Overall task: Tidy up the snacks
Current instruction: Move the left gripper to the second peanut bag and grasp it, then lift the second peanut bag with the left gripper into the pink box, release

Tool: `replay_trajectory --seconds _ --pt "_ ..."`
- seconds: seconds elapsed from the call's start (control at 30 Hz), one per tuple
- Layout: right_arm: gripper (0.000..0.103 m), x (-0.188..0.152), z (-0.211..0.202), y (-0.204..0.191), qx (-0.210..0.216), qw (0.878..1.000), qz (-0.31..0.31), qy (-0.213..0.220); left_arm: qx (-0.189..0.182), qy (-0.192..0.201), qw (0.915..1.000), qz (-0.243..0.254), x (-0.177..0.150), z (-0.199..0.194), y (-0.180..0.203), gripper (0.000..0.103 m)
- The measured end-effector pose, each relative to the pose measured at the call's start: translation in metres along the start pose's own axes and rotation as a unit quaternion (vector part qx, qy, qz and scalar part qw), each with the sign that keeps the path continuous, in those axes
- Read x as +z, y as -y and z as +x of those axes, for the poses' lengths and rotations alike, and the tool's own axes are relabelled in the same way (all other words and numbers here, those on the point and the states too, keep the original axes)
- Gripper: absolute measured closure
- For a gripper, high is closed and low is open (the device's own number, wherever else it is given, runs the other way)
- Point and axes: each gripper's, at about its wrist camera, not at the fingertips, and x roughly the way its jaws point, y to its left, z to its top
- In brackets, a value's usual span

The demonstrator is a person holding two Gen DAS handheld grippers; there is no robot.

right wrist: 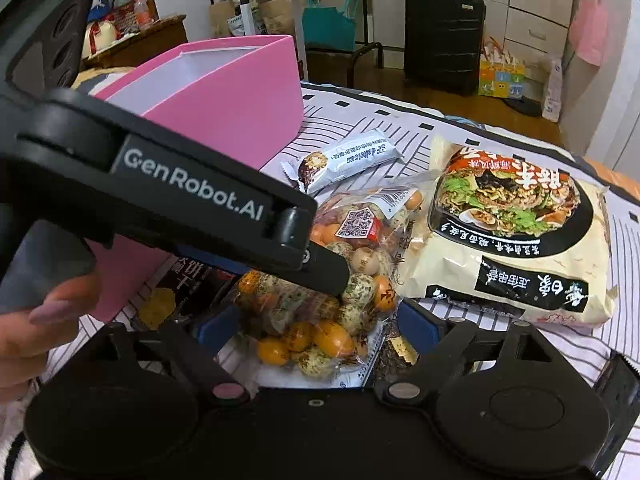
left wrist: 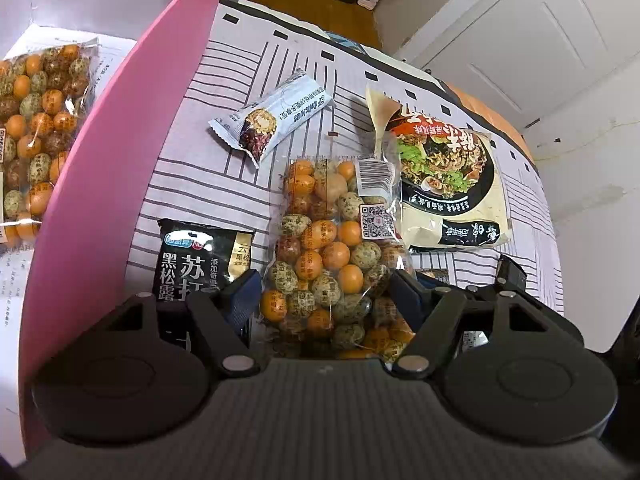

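A clear bag of orange and speckled coated nuts [left wrist: 332, 248] lies on the striped cloth; it also shows in the right wrist view [right wrist: 344, 280]. My left gripper [left wrist: 324, 292] is open with its blue pads on either side of the bag's near end. My right gripper [right wrist: 316, 328] is open around the same bag from the other side. The left gripper's black body [right wrist: 192, 192] crosses the right wrist view above the bag. A second nut bag [left wrist: 36, 128] lies inside the pink box [left wrist: 132, 140], whose outside also shows in the right wrist view [right wrist: 240, 92].
A white snack bar [left wrist: 272, 116] lies beyond the nut bag. A large noodle packet [left wrist: 444, 176] lies to the right, overlapping the bag's top corner. A black cracker packet [left wrist: 200, 256] lies at the left, next to the box. A door and floor clutter lie beyond the bed.
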Motion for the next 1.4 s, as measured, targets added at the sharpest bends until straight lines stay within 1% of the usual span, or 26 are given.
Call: replay_trajectory --seconds 0.13,0.23,0.3,0.37,0.43,0.47,0.5,0.6,0.63,0.7,0.73,0.8,0.87,0.97,1.1,1.17,1.3,1.4 --pt "0.012 0.004 -0.007 0.0 -0.019 1.0 -0.012 -0.012 -0.018 -0.009 0.9997 -0.014 -0.002 0.001 0.0 0.032" --pt "0.012 0.006 -0.012 0.003 -0.03 0.999 -0.018 -0.025 -0.049 -0.032 0.9981 -0.019 -0.005 0.005 0.002 0.032" --pt "0.012 0.005 -0.013 0.003 -0.039 0.999 -0.026 -0.025 -0.059 -0.036 0.9974 -0.02 -0.007 0.006 0.004 0.032" --pt "0.007 0.002 -0.01 0.001 -0.045 0.998 -0.031 -0.027 -0.057 -0.035 0.9977 -0.011 -0.008 0.006 0.007 0.032" --pt "0.007 -0.001 -0.007 -0.002 -0.041 0.998 -0.035 -0.033 -0.049 -0.033 0.9982 -0.009 -0.009 0.006 0.007 0.029" --pt "0.007 -0.002 -0.005 -0.004 -0.044 0.998 -0.04 -0.037 -0.043 -0.033 0.9985 -0.01 -0.009 0.007 0.007 0.025" --pt "0.007 -0.003 -0.004 -0.006 -0.049 0.997 -0.045 -0.036 -0.041 -0.033 0.9985 -0.013 -0.01 0.007 0.006 0.024" --pt "0.005 -0.005 -0.006 -0.008 -0.052 0.997 -0.051 -0.032 -0.043 -0.036 0.9981 -0.024 -0.011 0.009 0.001 0.02" --pt "0.005 -0.005 -0.006 -0.008 -0.052 0.997 -0.052 -0.031 -0.051 -0.039 0.9975 -0.028 -0.012 0.011 0.0 0.02" --pt "0.004 -0.007 -0.006 -0.009 -0.052 0.997 -0.053 -0.025 -0.079 -0.055 0.9943 -0.046 -0.013 0.016 -0.005 0.021" --pt "0.003 -0.008 -0.006 -0.008 -0.052 0.997 -0.052 -0.019 -0.085 -0.055 0.9936 -0.051 -0.014 0.017 -0.005 0.02" --pt "0.004 -0.01 -0.006 -0.01 -0.054 0.997 -0.048 -0.011 -0.081 -0.048 0.9948 -0.039 -0.016 0.016 -0.003 0.021" --pt "0.01 -0.01 -0.011 -0.011 -0.049 0.997 -0.052 -0.004 -0.083 -0.045 0.9949 -0.037 -0.017 0.015 -0.003 0.021" --pt "0.013 -0.01 -0.017 -0.012 -0.047 0.998 -0.043 0.001 -0.087 -0.041 0.9947 -0.035 -0.018 0.013 -0.003 0.022" --pt "0.013 -0.01 -0.02 -0.014 -0.04 0.998 -0.041 0.006 -0.076 -0.034 0.9965 -0.011 -0.019 0.005 0.003 0.022" --pt "0.013 -0.009 -0.024 -0.014 -0.033 0.999 -0.029 0.005 -0.07 -0.033 0.997 -0.003 -0.02 0.002 0.006 0.022" --pt "0.013 -0.001 -0.033 -0.012 -0.029 1.0 0.007 0.003 -0.068 -0.043 0.9967 0.009 -0.021 -0.008 0.01 0.022" --pt "0.013 -0.001 -0.044 -0.017 -0.033 0.999 0.019 0.0 -0.072 -0.052 0.9959 0.014 -0.022 -0.016 0.015 0.023"
